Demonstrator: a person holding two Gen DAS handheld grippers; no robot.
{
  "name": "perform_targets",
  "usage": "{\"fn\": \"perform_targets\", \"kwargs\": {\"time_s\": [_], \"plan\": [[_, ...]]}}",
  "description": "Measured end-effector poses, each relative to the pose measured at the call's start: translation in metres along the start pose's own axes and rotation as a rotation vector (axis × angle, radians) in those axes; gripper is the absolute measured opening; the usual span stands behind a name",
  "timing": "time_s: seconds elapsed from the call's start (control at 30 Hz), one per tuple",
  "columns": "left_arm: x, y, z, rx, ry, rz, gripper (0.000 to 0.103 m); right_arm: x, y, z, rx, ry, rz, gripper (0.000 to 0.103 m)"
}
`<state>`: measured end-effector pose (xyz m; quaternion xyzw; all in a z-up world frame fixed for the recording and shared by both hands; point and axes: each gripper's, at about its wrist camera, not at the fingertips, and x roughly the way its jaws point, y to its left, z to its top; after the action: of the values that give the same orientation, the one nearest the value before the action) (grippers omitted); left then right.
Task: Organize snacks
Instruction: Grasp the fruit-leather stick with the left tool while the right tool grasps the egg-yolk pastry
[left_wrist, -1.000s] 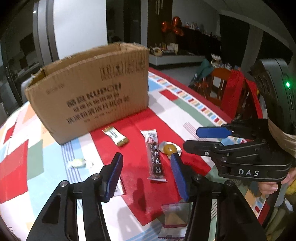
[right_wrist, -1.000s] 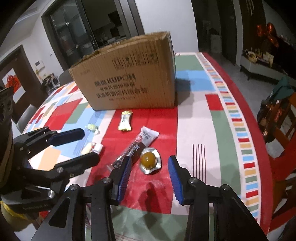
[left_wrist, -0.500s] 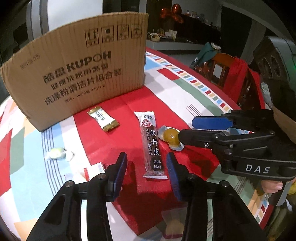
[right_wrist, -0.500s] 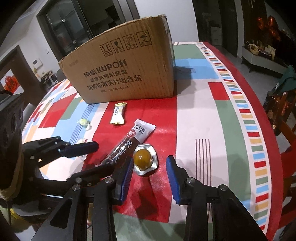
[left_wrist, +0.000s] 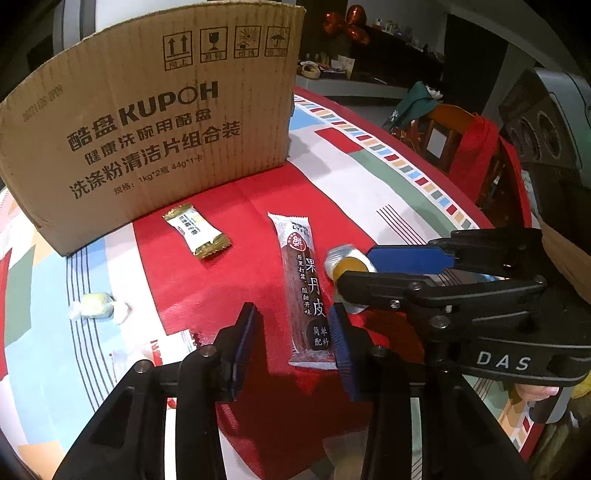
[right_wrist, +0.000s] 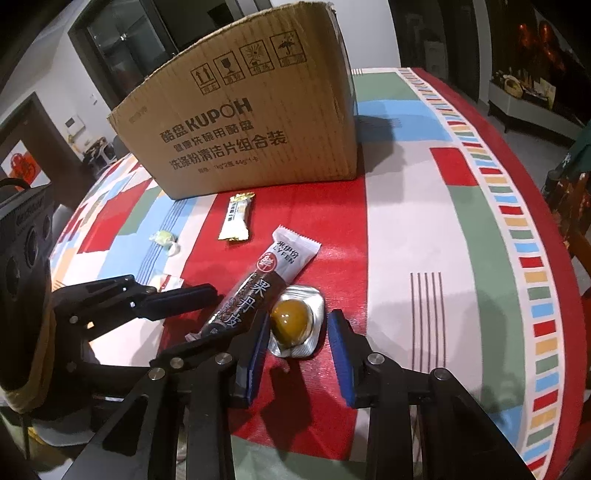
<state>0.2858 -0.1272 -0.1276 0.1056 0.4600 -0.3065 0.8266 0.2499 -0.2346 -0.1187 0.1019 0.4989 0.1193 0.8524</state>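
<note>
A long dark fruit-leather bar (left_wrist: 304, 284) lies on the red cloth, its near end between the open fingers of my left gripper (left_wrist: 293, 341). Right of it sits a foil cup holding a yellow jelly (right_wrist: 291, 321), between the open fingers of my right gripper (right_wrist: 297, 347). The bar also shows in the right wrist view (right_wrist: 258, 291). The right gripper (left_wrist: 354, 264) shows in the left wrist view, partly covering the jelly cup (left_wrist: 345, 260). A white-and-gold wrapped candy (left_wrist: 195, 232) and a small pale green sweet (left_wrist: 96, 310) lie farther left.
A large open cardboard box (left_wrist: 155, 136) stands behind the snacks on the colourful tablecloth (right_wrist: 480, 236). A small white-and-red packet (left_wrist: 166, 347) lies by my left finger. A wooden chair with red cloth (left_wrist: 476, 155) stands past the table's right edge.
Both grippers have moved forward and down toward the table. The left now straddles the bar's near end and the right straddles the jelly cup. Both stay open.
</note>
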Motion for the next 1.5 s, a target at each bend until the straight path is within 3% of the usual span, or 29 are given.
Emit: {"fn": "perform_targets", "kwargs": {"time_s": [0.17, 0.73, 1.5], "plan": [[0.001, -0.003, 0.0, 0.009, 0.001, -0.027, 0.022, 0.001, 0.002, 0.0, -0.002, -0.007, -0.005, 0.032], [-0.029, 0.001, -0.003, -0.021, -0.077, 0.013, 0.021, -0.015, 0.007, -0.004, -0.001, -0.041, -0.03, 0.031], [-0.114, 0.008, -0.004, -0.092, -0.249, 0.066, 0.021, -0.074, 0.044, 0.004, -0.052, -0.178, -0.03, 0.031]]}}
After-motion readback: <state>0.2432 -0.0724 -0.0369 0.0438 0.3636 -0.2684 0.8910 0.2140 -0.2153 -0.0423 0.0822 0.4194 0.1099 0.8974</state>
